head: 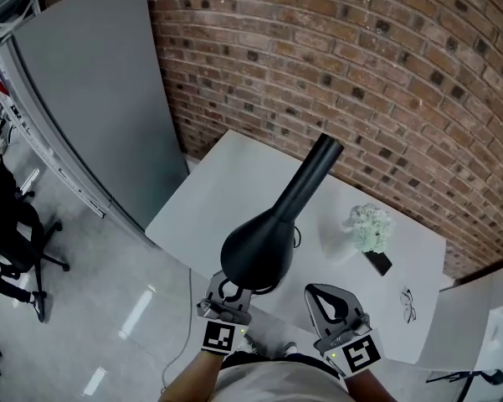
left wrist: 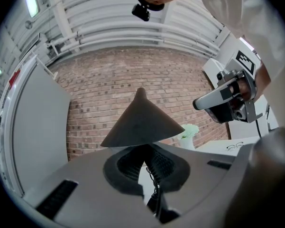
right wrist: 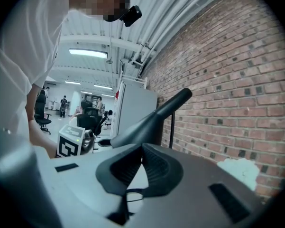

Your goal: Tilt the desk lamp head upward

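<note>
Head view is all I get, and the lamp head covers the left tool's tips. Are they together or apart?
Observer: Together. The left gripper view shows the left tool with pads meeting right at the lower rim of the lamp head; whether they pinch it, I cannot tell.
Operator: What carries the neck? From above I see only its top end.
Observer: In the right gripper view a thin upright pole meets the neck from below, close to the brick wall.
</note>
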Tool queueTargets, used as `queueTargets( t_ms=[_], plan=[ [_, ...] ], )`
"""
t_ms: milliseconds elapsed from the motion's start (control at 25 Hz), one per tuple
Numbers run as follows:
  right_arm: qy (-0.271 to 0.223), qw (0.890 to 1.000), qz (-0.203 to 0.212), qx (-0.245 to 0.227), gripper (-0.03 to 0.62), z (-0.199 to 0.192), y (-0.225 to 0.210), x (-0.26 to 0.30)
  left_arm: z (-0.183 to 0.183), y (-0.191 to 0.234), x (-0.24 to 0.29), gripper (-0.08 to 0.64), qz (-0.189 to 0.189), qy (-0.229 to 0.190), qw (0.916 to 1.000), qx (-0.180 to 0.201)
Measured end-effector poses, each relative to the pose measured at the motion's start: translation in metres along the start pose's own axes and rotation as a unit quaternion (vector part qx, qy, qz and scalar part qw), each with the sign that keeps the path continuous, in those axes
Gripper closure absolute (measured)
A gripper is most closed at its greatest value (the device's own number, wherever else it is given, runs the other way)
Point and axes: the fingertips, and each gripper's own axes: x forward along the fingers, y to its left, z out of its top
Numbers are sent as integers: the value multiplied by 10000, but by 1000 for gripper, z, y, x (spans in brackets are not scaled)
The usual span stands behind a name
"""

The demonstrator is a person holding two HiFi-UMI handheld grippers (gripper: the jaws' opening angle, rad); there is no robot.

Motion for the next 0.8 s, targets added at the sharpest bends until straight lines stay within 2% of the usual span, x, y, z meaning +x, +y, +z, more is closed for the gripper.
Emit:
queueTargets(
  t_ms=[120,320,520,640,800],
  plan=[
    [-36,10000,81,-38,575,1,1,3,-1,0,-2,554,28,71,10000,-34],
    [-197,9995,183,168,575,9,9,8,7,2,-7,554,136,58,9999,3],
    [-281,9989,338,174,575,11,13,9,16,5,-12,554,254,59,9996,126],
    [-305,9984,477,-4,575,11,14,10,23,6,-15,554,296,61,9994,186],
    [-424,9974,565,128,575,17,16,12,32,6,-19,554,345,82,9989,297]
  ],
)
